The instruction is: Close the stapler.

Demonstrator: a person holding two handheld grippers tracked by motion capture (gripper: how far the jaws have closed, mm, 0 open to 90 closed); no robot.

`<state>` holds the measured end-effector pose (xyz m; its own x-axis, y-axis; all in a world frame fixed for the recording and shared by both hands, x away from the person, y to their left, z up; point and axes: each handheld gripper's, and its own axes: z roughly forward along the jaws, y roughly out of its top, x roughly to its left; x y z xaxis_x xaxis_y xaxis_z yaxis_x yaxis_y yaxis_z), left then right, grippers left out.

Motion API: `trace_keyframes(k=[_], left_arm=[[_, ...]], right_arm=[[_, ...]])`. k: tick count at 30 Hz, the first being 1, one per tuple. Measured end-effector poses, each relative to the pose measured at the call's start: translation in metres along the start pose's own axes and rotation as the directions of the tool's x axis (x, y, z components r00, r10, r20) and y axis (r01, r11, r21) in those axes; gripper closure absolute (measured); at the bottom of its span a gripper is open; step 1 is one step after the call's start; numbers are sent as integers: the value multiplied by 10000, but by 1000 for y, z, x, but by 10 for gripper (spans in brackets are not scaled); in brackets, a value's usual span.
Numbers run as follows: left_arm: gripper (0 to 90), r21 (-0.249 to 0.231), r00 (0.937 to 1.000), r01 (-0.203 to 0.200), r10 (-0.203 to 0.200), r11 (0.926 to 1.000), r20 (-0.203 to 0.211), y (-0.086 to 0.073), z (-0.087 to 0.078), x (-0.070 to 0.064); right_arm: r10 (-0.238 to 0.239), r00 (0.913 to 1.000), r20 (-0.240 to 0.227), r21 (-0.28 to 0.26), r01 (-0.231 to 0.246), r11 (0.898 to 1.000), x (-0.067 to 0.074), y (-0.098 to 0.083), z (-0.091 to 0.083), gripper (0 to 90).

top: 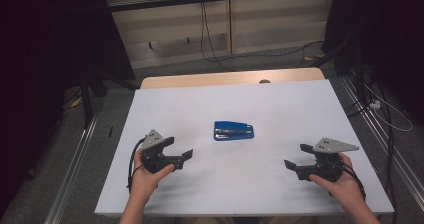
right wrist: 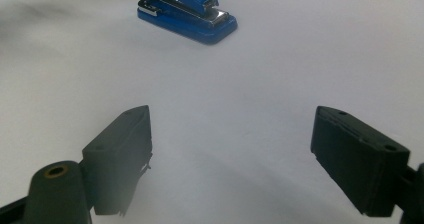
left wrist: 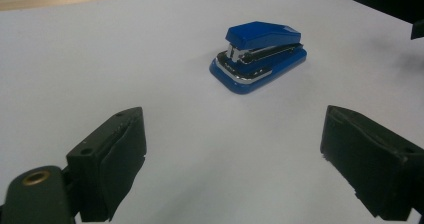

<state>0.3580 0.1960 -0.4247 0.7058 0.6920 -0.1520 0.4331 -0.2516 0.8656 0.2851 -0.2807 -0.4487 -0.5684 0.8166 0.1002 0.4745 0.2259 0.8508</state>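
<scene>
A small blue stapler (top: pixel 233 131) lies flat near the middle of the white table (top: pixel 210 109). My left gripper (top: pixel 179 148) hovers to its lower left, jaws spread wide and pointing toward it, nothing between them. In the left gripper view the stapler (left wrist: pixel 258 55) sits ahead, beyond the gripper (left wrist: pixel 235 156). My right gripper (top: pixel 297 156) is at the lower right of the stapler, also open and empty. From the right gripper view the stapler (right wrist: pixel 186 9) lies far ahead at the upper left of the gripper (right wrist: pixel 232 159).
A wooden strip (top: pixel 230 78) runs along the table's far edge. Cables (top: pixel 210 39) trail over the grey floor behind, and dark curtains stand at both sides. Metal rails (top: pixel 75 159) flank the table.
</scene>
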Motion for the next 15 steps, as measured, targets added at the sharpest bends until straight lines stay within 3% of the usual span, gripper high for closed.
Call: trace_keyframes(k=[15], left_arm=[[112,17,9992,110,-109,9999,-379,-13,-24,5]], right_arm=[[-25,9999,153,-57,26,10000,0,-5,-10,145]])
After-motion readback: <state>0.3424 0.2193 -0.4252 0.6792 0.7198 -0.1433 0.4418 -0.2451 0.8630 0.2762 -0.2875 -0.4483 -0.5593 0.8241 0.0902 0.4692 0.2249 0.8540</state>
